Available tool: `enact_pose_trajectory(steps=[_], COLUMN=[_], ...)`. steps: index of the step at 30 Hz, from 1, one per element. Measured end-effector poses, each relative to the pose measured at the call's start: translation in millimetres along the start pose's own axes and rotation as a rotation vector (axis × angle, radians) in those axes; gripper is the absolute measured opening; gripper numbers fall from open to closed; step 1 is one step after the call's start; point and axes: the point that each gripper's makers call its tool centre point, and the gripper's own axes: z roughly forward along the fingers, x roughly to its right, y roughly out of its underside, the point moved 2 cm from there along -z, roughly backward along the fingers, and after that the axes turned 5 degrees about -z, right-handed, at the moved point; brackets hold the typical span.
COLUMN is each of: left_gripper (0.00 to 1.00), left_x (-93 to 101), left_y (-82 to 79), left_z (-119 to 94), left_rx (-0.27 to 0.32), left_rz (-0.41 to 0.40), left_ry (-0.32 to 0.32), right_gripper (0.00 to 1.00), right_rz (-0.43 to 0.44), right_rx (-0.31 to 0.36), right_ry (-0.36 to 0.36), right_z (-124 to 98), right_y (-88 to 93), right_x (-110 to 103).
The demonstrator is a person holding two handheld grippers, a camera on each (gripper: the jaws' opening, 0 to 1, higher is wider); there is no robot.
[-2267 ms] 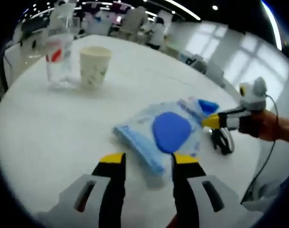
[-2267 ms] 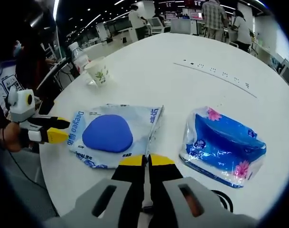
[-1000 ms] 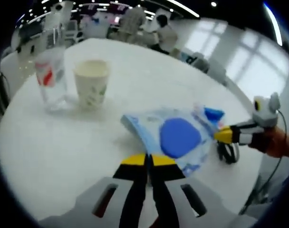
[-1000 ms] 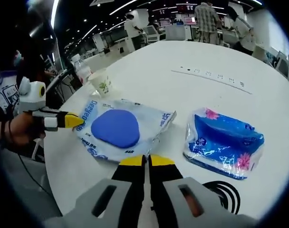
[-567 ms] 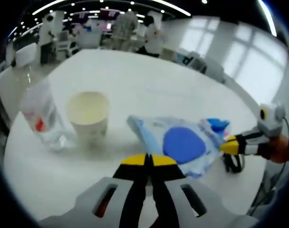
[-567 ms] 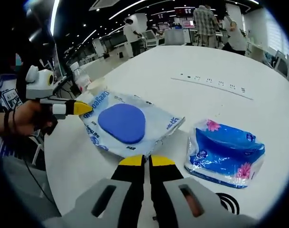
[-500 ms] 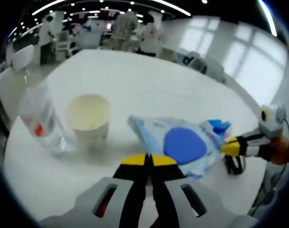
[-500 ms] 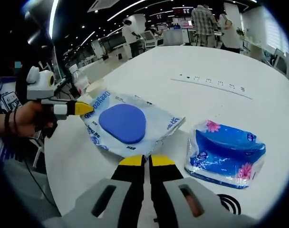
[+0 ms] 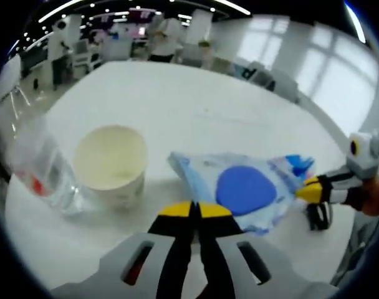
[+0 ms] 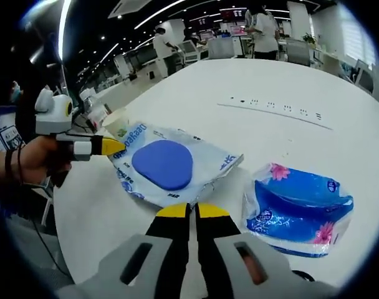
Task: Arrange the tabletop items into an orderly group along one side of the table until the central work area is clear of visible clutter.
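A flat wipes pack (image 9: 242, 190) with a round blue lid lies between my two grippers. The left gripper (image 9: 191, 208) is shut on its near edge, just right of a cream paper cup (image 9: 110, 163). The right gripper (image 9: 303, 192) comes in from the right, pinching the pack's far edge. In the right gripper view, my right gripper (image 10: 191, 210) is shut on the wipes pack (image 10: 164, 165). There the left gripper (image 10: 118, 147) grips the opposite corner, in front of the paper cup (image 10: 118, 123). A blue tissue pack (image 10: 298, 208) lies to the right.
A clear plastic bottle (image 9: 38, 174) with a red label stands left of the cup. A black cable (image 9: 318, 215) lies near the edge of the round white table (image 9: 196, 106). Small dark marks (image 10: 273, 106) run across the tabletop. People and desks fill the background.
Both grippers, shut on the wipes pack, have carried it toward the paper cup and bottle. The cup now sits much closer in the left gripper view.
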Motion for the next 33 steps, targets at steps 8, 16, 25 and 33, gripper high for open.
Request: enact_pose_trajectory(steps=[8, 16, 25, 33], left_gripper=[0.00, 0.00, 0.00, 0.01], left_x=[-6.0, -14.3, -19.7, -20.6], left_y=[5.8, 6.9, 3.7, 2.4], left_z=[10, 14, 19, 22], left_rx=[-0.016, -0.020, -0.019, -0.019], left_rz=[-0.009, -0.022, -0.021, -0.005], left_ry=[-0.014, -0.029, -0.037, -0.046], right_gripper=[0.02, 0.02, 0.02, 0.03], right_rz=[-0.006, 0.002, 0.035, 0.017], right_rx=[-0.026, -0.041, -0.047, -0.066], right_ry=[0.002, 0.004, 0.010, 0.019], right_z=[9, 15, 19, 21], right_y=[5.3, 5.3, 4.4, 6.8], right_x=[3, 3, 4, 5])
